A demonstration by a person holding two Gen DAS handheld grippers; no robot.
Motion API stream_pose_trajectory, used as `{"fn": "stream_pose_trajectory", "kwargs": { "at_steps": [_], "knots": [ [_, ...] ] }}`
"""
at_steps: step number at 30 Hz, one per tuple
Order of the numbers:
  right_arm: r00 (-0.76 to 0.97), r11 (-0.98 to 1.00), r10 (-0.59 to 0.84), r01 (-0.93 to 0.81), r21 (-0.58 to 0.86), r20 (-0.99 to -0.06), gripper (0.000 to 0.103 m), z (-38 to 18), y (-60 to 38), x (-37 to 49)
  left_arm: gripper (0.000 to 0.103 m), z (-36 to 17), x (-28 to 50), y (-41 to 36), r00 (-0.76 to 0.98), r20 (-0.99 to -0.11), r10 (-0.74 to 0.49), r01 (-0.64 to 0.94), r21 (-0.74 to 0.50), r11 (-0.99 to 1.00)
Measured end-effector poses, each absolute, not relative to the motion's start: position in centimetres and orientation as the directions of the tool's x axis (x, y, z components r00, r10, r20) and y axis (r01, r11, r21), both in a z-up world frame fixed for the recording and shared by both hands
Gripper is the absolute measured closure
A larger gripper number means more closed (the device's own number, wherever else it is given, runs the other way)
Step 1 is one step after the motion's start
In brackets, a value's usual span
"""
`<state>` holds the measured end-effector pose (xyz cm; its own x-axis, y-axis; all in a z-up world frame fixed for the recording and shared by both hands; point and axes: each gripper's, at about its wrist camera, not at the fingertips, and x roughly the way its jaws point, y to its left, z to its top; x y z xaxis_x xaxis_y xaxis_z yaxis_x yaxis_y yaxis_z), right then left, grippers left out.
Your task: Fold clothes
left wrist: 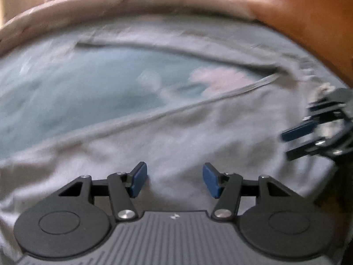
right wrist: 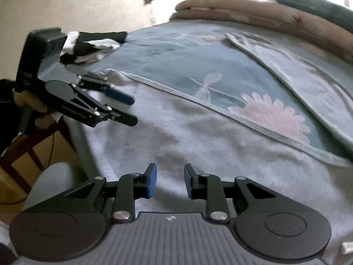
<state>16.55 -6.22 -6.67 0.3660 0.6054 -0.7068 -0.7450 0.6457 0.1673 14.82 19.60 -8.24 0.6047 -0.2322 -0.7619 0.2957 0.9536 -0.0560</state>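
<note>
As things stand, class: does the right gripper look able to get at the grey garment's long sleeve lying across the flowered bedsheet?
Probably yes. The right gripper is open and empty over the grey garment, and only bare flowered bedsheet separates it from the sleeve. The left gripper sits off to the other side.

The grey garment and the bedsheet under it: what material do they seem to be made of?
The grey garment looks like soft knit fleece, perhaps cotton: matte, slightly fuzzy surface, ribbed hem. The bedsheet looks like thin woven cloth, smooth and matte, blue with printed pink flowers. The fibre of either cannot be told.
</note>
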Motion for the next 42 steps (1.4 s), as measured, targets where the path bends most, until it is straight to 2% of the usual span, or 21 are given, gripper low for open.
{"fn": "stream_pose_trajectory", "kwargs": {
  "at_steps": [6, 8, 9, 11, 14, 20, 21, 22, 27, 34, 39, 41, 42],
  "knots": [
    [0.390, 0.699, 0.566, -0.694, 0.173, -0.727, 0.066, -8.2, -7.9, 16.9, 0.042, -8.7, 12.5, 23.2, 0.600, -0.794, -0.096, 0.184, 0.021, 0.983],
    [0.427, 0.728, 0.542, -0.669, 0.151, -0.724, 0.059, -7.8, -9.0, 16.4, 0.035, -8.6, 11.4, 24.5, 0.599, -0.798, -0.060, 0.138, 0.029, 0.990],
    [0.451, 0.742, 0.530, -0.656, 0.137, -0.718, 0.052, -7.5, -9.7, 16.1, 0.030, -8.6, 11.1, 25.1, 0.595, -0.803, -0.040, 0.109, 0.031, 0.994],
    [0.510, 0.779, 0.491, -0.619, 0.095, -0.707, 0.050, -7.0, -11.4, 15.7, 0.031, -8.2, 11.0, 25.5, 0.594, -0.805, -0.009, 0.073, 0.043, 0.996],
    [0.583, 0.854, 0.404, -0.517, 0.062, -0.705, 0.050, -6.7, -14.6, 15.9, 0.033, -7.1, 11.2, 23.7, 0.628, -0.778, 0.020, 0.101, 0.107, 0.989],
    [0.615, 0.930, 0.310, -0.354, 0.098, -0.725, 0.050, -8.2, -18.4, 18.0, 0.031, -4.4, 13.1, 17.4, 0.676, -0.731, -0.095, 0.261, 0.117, 0.958],
    [0.603, 0.928, 0.321, -0.355, 0.115, -0.731, 0.046, -8.6, -18.4, 18.2, 0.031, -4.1, 13.4, 16.2, 0.679, -0.725, -0.113, 0.284, 0.119, 0.951],
    [0.602, 0.921, 0.337, -0.370, 0.121, -0.724, 0.041, -8.8, -18.1, 18.1, 0.031, -3.8, 13.8, 14.9, 0.682, -0.719, -0.132, 0.309, 0.120, 0.943],
    [0.626, 0.885, 0.411, -0.447, 0.127, -0.663, 0.042, -7.3, -17.9, 17.6, 0.031, -3.3, 15.3, 9.3, 0.676, -0.706, -0.212, 0.421, 0.133, 0.897],
    [0.735, 0.942, 0.304, -0.325, 0.079, -0.607, 0.042, -4.7, -22.4, 23.9, 0.031, -4.7, 16.8, 4.3, 0.622, -0.735, -0.269, 0.508, 0.118, 0.853],
    [0.651, 0.941, 0.315, -0.310, 0.137, -0.690, 0.042, -7.9, -22.1, 27.1, 0.031, -6.3, 17.1, 2.4, 0.578, -0.762, -0.291, 0.561, 0.113, 0.820],
    [0.661, 0.940, 0.298, -0.330, 0.090, -0.689, 0.039, -9.3, -20.6, 27.0, 0.031, -6.9, 17.4, 2.1, 0.562, -0.773, -0.294, 0.573, 0.107, 0.813],
    [0.673, 0.936, 0.299, -0.345, 0.070, -0.676, 0.034, -9.5, -19.9, 27.0, 0.031, -7.0, 17.5, 2.0, 0.558, -0.776, -0.293, 0.575, 0.107, 0.811]
  ]
}}
